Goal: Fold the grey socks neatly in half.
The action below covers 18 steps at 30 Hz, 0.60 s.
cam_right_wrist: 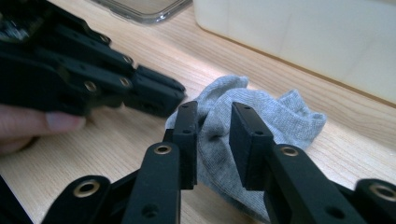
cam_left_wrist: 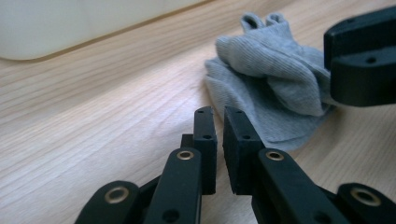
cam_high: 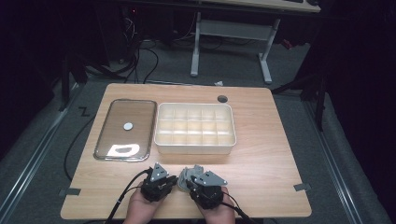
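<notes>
- Near the front edge of the wooden table (cam_high: 261,154), a crumpled grey sock (cam_left_wrist: 268,81) lies bunched on the bare wood, just in front of the cream divided box (cam_high: 195,127).
- Seen from the high view, the sock (cam_high: 186,176) sits between the two hand-held tools, close to the person's side.
- The right gripper (cam_right_wrist: 212,140) reaches over the sock (cam_right_wrist: 243,126); its two black jaws stand a narrow gap apart with a fold of the grey fabric between them. Whether the pads press on the cloth cannot be told.
- The left gripper (cam_left_wrist: 219,140) points along the table beside the sock, its jaws almost together with only a slim slit between them and nothing in them. The tips lie just short of the sock's edge.
- From the high view, the left gripper (cam_high: 158,179) and the right gripper (cam_high: 205,183) rest side by side, each in one of the person's hands.
- Farther back, the box has many small compartments, none with anything visible inside.
- To the box's left lies a clear flat lid (cam_high: 125,129) with a small white round piece at its middle.
</notes>
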Tool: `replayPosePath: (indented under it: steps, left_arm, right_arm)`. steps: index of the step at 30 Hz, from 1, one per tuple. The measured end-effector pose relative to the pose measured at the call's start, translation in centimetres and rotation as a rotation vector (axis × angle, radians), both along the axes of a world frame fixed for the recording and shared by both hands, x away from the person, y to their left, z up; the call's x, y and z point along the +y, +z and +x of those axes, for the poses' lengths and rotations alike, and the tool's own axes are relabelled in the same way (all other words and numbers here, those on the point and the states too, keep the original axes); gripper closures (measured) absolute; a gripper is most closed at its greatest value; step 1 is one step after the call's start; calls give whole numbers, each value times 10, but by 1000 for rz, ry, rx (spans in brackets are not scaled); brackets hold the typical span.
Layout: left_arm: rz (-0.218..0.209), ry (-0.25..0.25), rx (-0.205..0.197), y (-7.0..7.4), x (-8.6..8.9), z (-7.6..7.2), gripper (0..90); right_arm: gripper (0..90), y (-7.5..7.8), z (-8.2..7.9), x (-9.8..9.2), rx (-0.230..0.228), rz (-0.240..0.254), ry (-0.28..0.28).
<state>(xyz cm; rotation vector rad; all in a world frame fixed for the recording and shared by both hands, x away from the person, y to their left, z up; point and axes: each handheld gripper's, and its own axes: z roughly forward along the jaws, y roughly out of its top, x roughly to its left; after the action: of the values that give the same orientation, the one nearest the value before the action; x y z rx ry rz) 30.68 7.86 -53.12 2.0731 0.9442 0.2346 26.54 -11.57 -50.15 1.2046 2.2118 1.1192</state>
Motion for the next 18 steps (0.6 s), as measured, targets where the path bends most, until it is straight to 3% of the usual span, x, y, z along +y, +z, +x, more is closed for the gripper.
replayPosePath:
  steps: [4, 9, 12, 15, 18]
  left_arm:
    - [0, -8, 6, -1, -2, 0, 835]
    - [7, -9, 3, -1, 0, 0, 831]
    - [11, -2, -1, -1, 2, 1, 833]
    - [10, -9, -2, -1, 1, 0, 834]
    - [11, -18, -8, -2, -1, -1, 832]
  right_arm:
    - [738, 3, -1, -2, -23, 15, -20]
    - [687, -5, 6, -2, 37, 11, -21]
    - [696, -7, 5, -2, 40, 16, -24]
    - [697, -1, 0, -4, 3, 33, -23]
    - [687, 0, 3, -7, -4, 15, -40]
